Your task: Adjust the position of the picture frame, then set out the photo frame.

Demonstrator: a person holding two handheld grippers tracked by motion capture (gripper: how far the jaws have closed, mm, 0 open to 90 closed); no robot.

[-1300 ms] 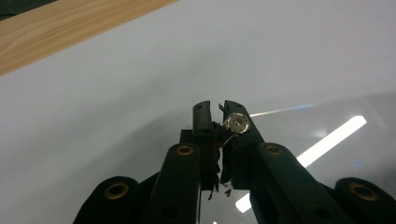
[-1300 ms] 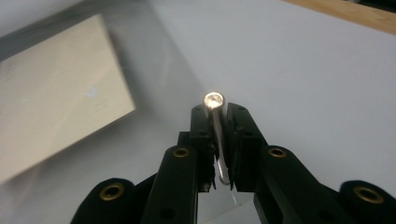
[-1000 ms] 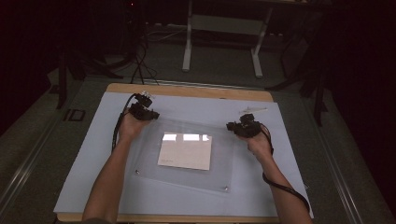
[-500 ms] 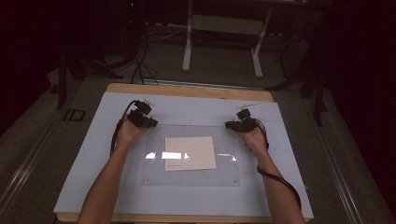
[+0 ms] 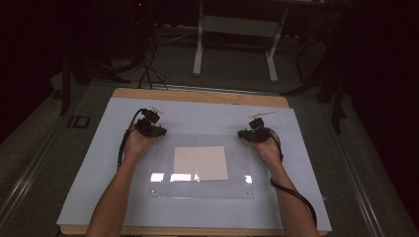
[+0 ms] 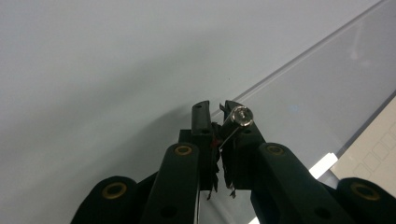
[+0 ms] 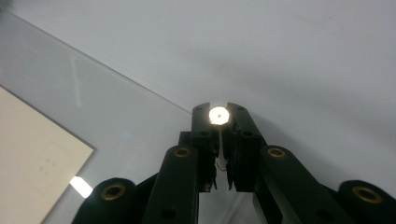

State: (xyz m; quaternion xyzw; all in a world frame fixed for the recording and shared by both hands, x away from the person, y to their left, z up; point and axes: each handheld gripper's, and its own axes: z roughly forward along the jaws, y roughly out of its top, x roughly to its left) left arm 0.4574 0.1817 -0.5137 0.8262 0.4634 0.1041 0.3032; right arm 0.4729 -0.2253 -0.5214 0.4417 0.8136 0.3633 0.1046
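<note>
A clear rectangular acrylic sheet (image 5: 202, 165) lies flat on the table, with a cream square sheet of paper (image 5: 200, 163) under its middle. At each far corner of the sheet a small silver round-headed screw stands between a pair of tongs. The left tongs (image 5: 159, 130) are closed on the left silver screw (image 6: 243, 116) at the sheet's far left corner, its shiny head just above the jaw tips. The right tongs (image 5: 244, 134) are closed on the right silver screw (image 7: 218, 115) at the far right corner. The paper lies between the two pairs of tongs, nearer the person. Under everything a pale blue-white mat (image 5: 89, 163) covers the wooden table (image 5: 197, 96).
</note>
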